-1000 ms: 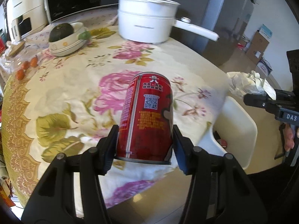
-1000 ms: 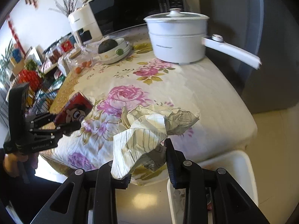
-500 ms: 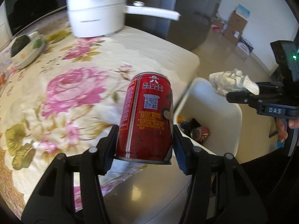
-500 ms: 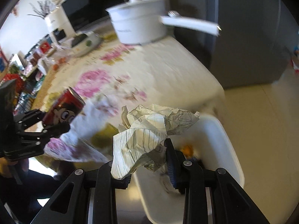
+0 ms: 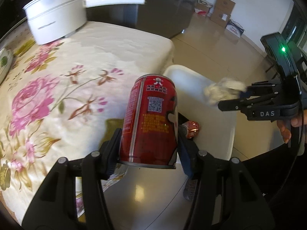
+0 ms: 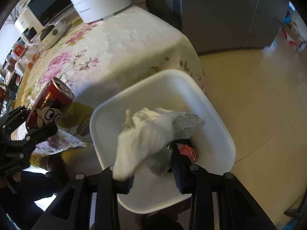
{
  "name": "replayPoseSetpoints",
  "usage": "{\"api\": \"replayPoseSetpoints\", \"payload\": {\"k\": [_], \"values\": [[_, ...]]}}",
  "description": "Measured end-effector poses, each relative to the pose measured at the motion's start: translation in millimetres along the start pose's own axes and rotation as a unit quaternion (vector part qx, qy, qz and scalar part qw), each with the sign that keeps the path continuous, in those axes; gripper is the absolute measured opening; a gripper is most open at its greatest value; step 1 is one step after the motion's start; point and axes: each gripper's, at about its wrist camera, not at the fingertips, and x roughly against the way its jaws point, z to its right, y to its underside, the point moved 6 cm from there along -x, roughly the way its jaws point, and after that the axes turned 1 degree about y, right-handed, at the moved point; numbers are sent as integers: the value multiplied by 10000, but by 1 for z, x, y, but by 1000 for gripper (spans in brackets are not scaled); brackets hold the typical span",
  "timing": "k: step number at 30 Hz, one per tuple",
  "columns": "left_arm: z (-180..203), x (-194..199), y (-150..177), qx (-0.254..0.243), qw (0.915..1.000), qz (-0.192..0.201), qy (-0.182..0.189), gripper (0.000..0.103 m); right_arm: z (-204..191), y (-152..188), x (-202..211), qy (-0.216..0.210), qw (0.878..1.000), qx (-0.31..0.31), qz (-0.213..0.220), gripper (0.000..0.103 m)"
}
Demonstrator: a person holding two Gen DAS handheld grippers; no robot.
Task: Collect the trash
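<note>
My left gripper (image 5: 148, 143) is shut on an upright red drink can (image 5: 151, 118), held over the table's edge beside the white bin (image 5: 191, 74). The right wrist view shows that can (image 6: 49, 105) at the left. My right gripper (image 6: 153, 170) hangs above the bin (image 6: 214, 113), its jaws opening. A crumpled white paper (image 6: 153, 134) lies blurred between them, loose from the pads. From the left wrist view the paper (image 5: 220, 90) shows at the right gripper's (image 5: 230, 99) tips. Another red can (image 6: 187, 150) lies inside the bin.
A table with a floral cloth (image 5: 76, 67) carries a white pot with a long handle (image 5: 55, 13) and a bowl (image 6: 51, 32). A grey fridge (image 5: 163, 5) stands behind it. Cardboard boxes (image 5: 224, 5) sit on the tiled floor beyond.
Both grippers have swung from over the table to the bin. The right jaws have parted and the paper has slipped loose. The left still grips the can.
</note>
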Motion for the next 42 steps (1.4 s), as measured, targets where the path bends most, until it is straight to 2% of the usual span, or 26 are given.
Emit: {"api": "replayPoseSetpoints", "payload": {"k": [1, 2, 13, 24, 26, 28, 32, 42], "values": [[5, -3, -1, -56, 10000, -14, 20, 57, 3, 1, 0, 19, 10000, -65, 12, 66], [8, -5, -1, -91, 10000, -25, 34, 57, 9, 1, 3, 32, 9999, -153, 57, 70], [35, -37, 2, -492, 9981, -335, 148, 57, 28, 7, 11, 80, 9994, -327, 120, 70], [47, -50, 0, -746, 9964, -353, 181, 55, 43, 14, 16, 133, 9985, -497, 176, 70], [44, -45, -3, -707, 9971, -258, 78, 59, 46, 15, 17, 144, 9984, -525, 180, 70], [39, -39, -6, -638, 9978, -170, 11, 70, 49, 16, 18, 156, 9982, -556, 178, 70], [31, -30, -8, -499, 9987, -100, -31, 71, 52, 17, 20, 182, 9980, -578, 191, 70], [-2, 3, 0, -73, 9991, 92, -395, 83, 36, 12, 32, 127, 9982, -447, 383, 70]]}}
